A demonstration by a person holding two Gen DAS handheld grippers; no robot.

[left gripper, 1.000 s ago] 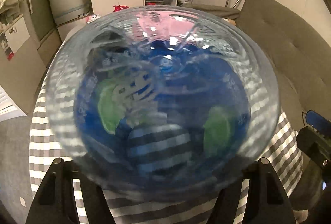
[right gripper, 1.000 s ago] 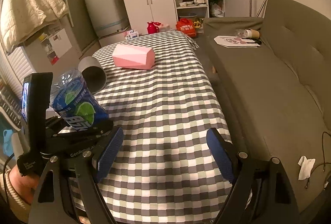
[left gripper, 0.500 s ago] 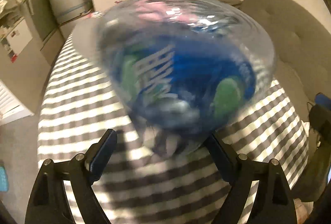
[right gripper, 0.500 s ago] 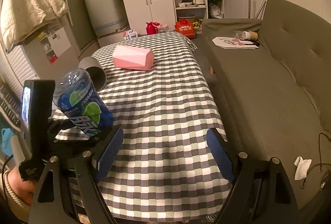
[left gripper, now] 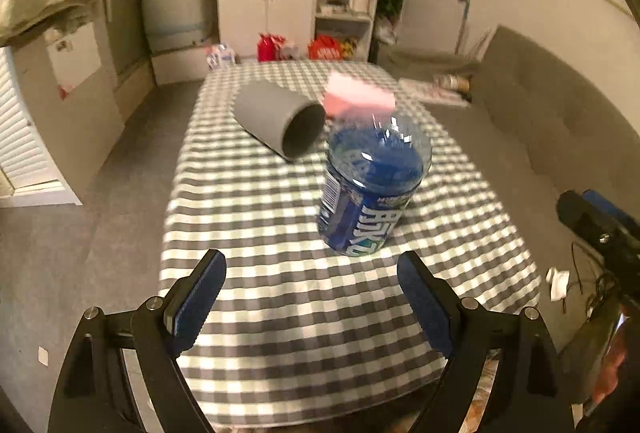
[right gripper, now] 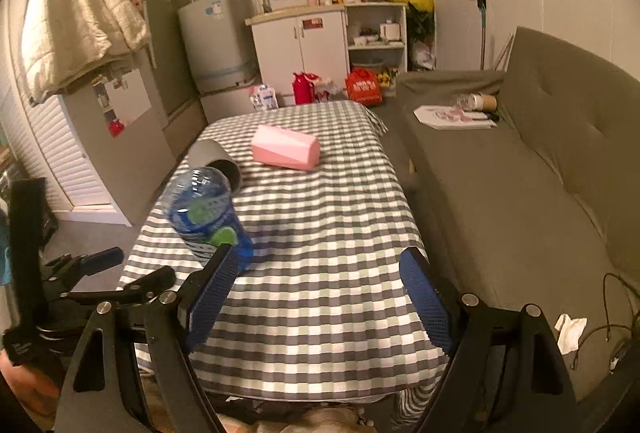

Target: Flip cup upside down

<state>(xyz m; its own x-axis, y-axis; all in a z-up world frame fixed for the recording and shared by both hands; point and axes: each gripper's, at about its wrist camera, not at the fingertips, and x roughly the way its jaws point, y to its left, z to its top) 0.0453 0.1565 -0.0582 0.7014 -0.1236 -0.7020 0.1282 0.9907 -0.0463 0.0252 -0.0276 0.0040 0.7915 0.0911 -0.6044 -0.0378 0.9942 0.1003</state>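
A clear cup with a blue and green label (left gripper: 370, 189) stands upside down on the checked tablecloth (left gripper: 280, 297), its closed bottom upward; it also shows in the right wrist view (right gripper: 206, 215). My left gripper (left gripper: 312, 307) is open and empty, pulled back near the table's front edge, apart from the cup. My right gripper (right gripper: 316, 303) is open and empty over the front of the table, to the right of the cup. The left gripper also shows in the right wrist view (right gripper: 116, 281).
A grey cup (left gripper: 280, 123) lies on its side behind the blue cup, mouth toward me. A pink cup (right gripper: 286, 153) lies on its side further back. A grey sofa (right gripper: 520, 185) runs along the table's right side. Cabinets and a fridge stand at the back.
My left gripper held the blue cup close to the camera, then opened, let go and drew back; the cup now stands on the table. The right gripper stayed open.
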